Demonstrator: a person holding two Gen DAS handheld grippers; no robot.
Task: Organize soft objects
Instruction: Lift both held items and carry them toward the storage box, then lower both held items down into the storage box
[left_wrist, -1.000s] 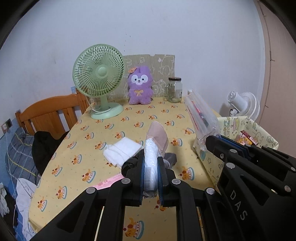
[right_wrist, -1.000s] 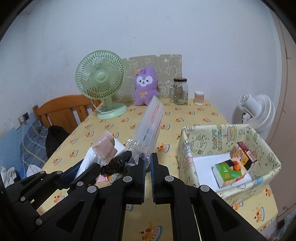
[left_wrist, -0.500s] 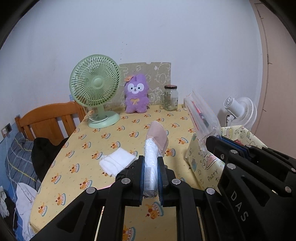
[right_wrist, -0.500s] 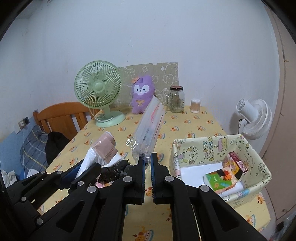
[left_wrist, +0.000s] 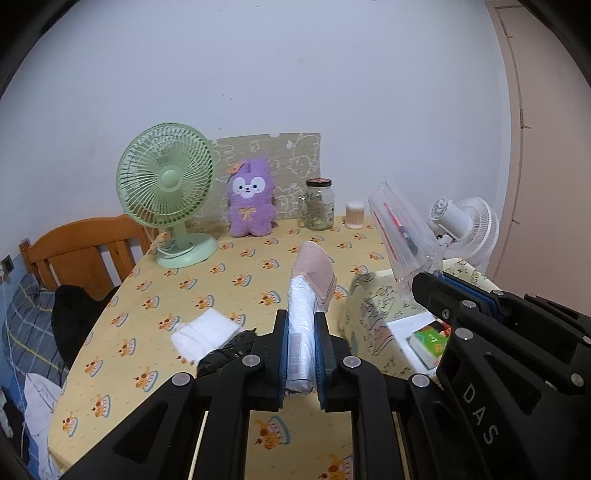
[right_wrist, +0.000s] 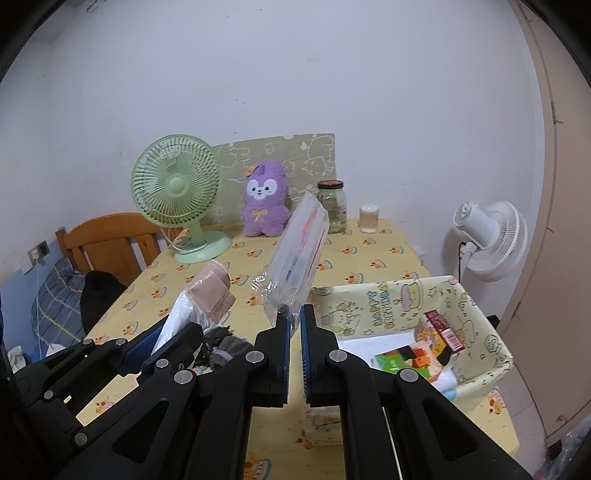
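My right gripper (left_wrist: 424, 291) hides the storage box's (left_wrist: 364, 310) far side; printing inside my clear bag (right_wrist: 299, 254) is too blurred to read.

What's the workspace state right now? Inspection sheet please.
Surface: table under yellow cake-print cloth.
Job's things: wrapped pink cloth pack; clear zip bag; white folded cloth; dark socks; fabric bin, part filled.
Clutter: green fan, purple plush, glass jar, cotton swab tub.
Tongs: left tongs shut on pack; right tongs shut on bag.
Cables: green fan's cord; white fan's cord.
Surroundings: wooden chair, white fan.
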